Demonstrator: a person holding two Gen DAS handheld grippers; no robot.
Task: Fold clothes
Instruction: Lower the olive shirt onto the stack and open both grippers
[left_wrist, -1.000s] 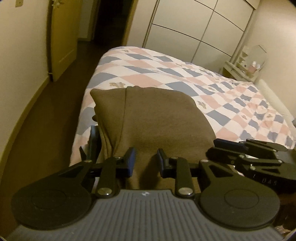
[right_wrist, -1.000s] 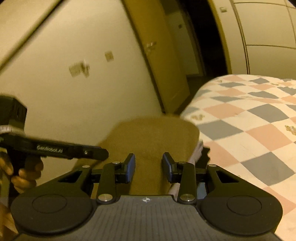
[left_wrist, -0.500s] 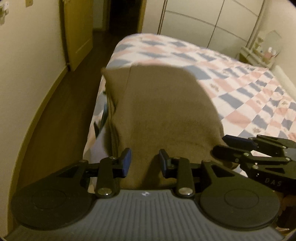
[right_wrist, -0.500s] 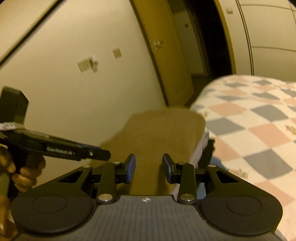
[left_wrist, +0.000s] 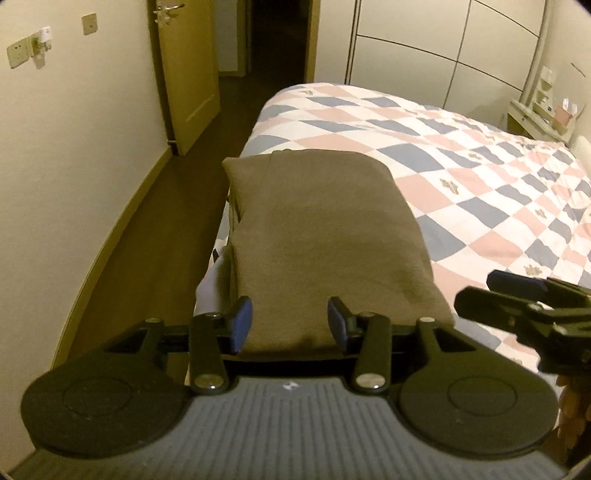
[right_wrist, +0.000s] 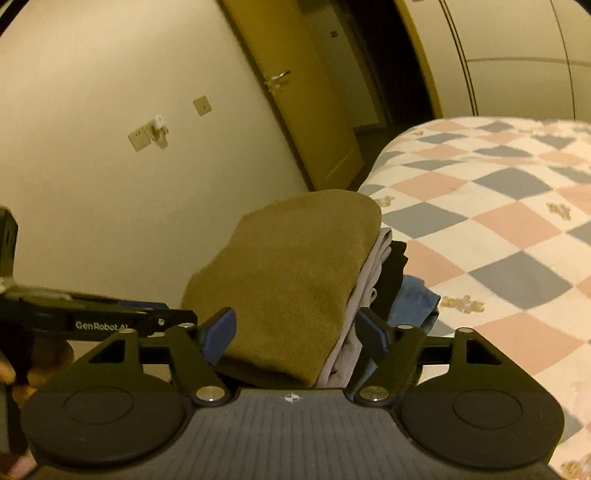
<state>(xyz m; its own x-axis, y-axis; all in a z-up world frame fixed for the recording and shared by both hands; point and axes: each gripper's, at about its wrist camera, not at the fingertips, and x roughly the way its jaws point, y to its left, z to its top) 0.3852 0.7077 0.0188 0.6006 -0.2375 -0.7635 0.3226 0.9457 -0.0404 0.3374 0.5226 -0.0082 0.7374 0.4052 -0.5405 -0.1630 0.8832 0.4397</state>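
Note:
A folded olive-brown garment (left_wrist: 325, 236) lies on top of a stack of folded clothes at the bed's near corner. In the right wrist view it (right_wrist: 291, 280) tops light grey, black and blue folded pieces (right_wrist: 410, 295). My left gripper (left_wrist: 290, 325) is open, its jaws apart just over the garment's near edge, holding nothing. My right gripper (right_wrist: 297, 332) is open and empty at the stack's near end. The right gripper also shows in the left wrist view (left_wrist: 528, 306), beside the stack; the left gripper shows in the right wrist view (right_wrist: 110, 321).
The bed (left_wrist: 480, 155) has a pink, blue and white checked quilt. A dark floor strip (left_wrist: 155, 229) runs between bed and wall (left_wrist: 74, 147). A wooden door (left_wrist: 188, 74) stands open at the far end. Wardrobe doors (left_wrist: 424, 48) and a small shelf (left_wrist: 543, 110) lie behind.
Both grippers' jaws have opened wider and let go of the olive garment, which now rests flat on the stack. Both grippers have drawn back a little.

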